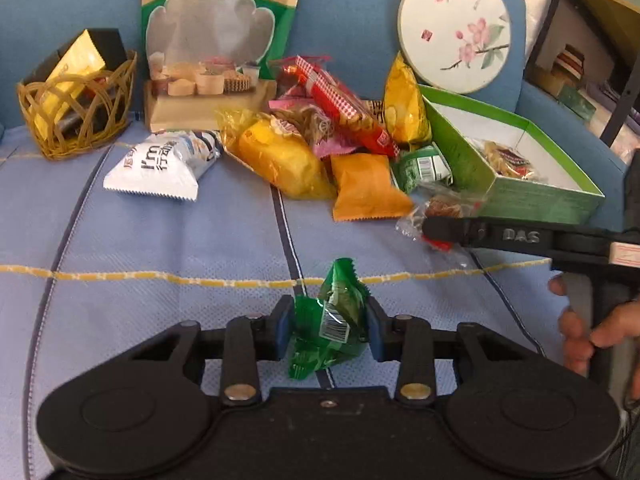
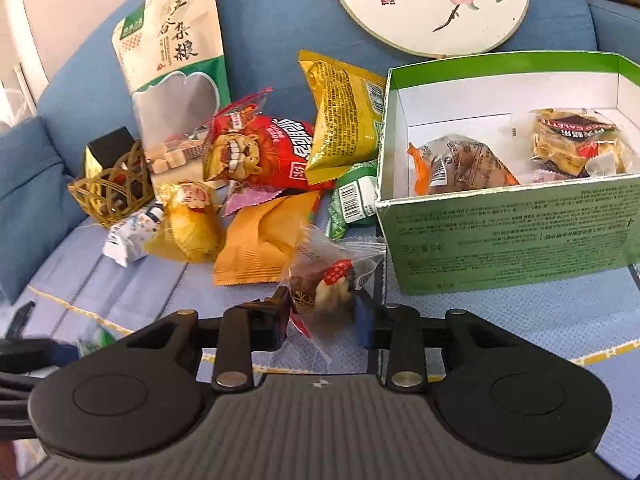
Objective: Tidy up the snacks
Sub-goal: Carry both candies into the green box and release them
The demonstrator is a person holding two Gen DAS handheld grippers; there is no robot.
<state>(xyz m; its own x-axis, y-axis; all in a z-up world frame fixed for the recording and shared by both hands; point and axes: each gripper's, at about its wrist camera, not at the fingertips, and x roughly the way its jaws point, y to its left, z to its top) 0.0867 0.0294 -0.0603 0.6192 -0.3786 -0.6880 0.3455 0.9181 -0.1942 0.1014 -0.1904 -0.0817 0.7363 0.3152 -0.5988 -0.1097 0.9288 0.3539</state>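
Note:
My left gripper (image 1: pixel 327 330) is shut on a small green snack packet (image 1: pixel 334 316) and holds it over the blue sofa seat. My right gripper (image 2: pixel 322 312) is shut on a clear-wrapped snack with a red label (image 2: pixel 326 280), just left of the green box (image 2: pixel 508 232). The right gripper also shows in the left wrist view (image 1: pixel 438 230), at the clear packet (image 1: pixel 440 208). The green box (image 1: pixel 540 200) is open and holds a few wrapped snacks (image 2: pixel 460 164). A pile of snack packets (image 1: pixel 320 140) lies left of the box.
A wicker basket (image 1: pixel 76 120) with a black-and-gold box stands at the far left. A tall grain snack bag (image 1: pixel 216 40) and a round floral fan (image 1: pixel 456 28) lean on the sofa back. A white packet (image 1: pixel 160 172) lies apart from the pile.

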